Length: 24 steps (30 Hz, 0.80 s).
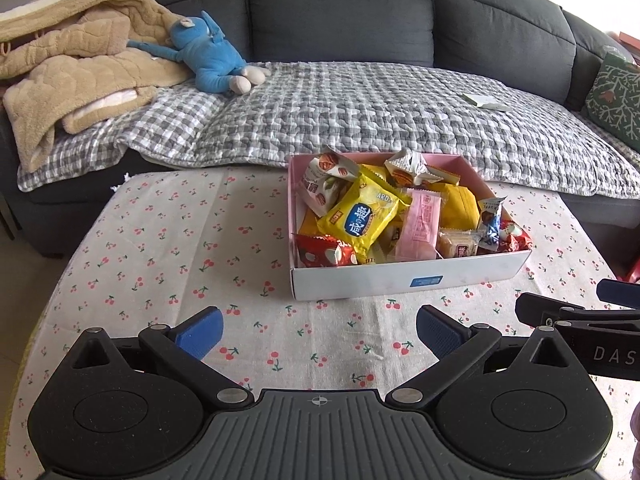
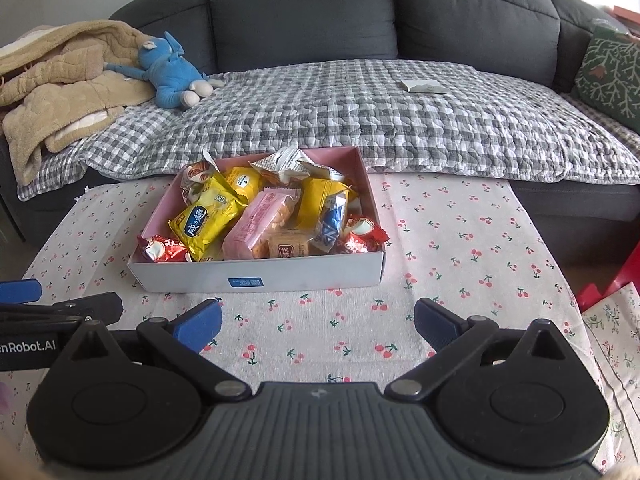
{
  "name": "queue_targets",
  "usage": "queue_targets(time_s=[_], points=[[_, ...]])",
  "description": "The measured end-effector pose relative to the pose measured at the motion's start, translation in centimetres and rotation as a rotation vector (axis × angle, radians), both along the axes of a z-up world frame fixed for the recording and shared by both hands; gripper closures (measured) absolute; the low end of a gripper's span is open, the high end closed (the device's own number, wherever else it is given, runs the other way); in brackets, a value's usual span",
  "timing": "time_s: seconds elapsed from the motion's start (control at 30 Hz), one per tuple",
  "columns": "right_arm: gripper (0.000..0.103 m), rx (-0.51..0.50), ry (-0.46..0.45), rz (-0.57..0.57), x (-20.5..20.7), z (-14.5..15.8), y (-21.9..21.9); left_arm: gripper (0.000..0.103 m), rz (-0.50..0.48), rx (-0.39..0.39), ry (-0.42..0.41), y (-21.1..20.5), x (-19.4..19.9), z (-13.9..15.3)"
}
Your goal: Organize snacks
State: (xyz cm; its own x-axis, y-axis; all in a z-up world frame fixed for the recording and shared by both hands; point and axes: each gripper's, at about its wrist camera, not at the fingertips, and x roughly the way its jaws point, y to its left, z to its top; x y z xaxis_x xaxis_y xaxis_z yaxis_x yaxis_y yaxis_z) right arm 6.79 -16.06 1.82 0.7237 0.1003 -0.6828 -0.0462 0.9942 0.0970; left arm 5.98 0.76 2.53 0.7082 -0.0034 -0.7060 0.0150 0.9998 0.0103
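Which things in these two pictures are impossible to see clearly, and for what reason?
- Snacks at the bottom of the box: both views, covered by the yellow packet, the pink packet and other packets on top.
- Blue label on the box front: print too small in both views.
- Flat white thing on the sofa cover: too small to name.
- Red thing: right wrist view, cut by the edge.
- Right gripper in the left wrist view: cut by the edge.
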Motion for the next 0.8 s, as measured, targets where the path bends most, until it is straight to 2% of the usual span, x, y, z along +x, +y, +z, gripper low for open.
queue_targets(time_s=[0.8], points=[[0.0,0.005,0.013,-0.012,0.14,-0.22,-0.08,0.0,-0.012,-0.001,0.012,-0.32,-0.18,-0.32]])
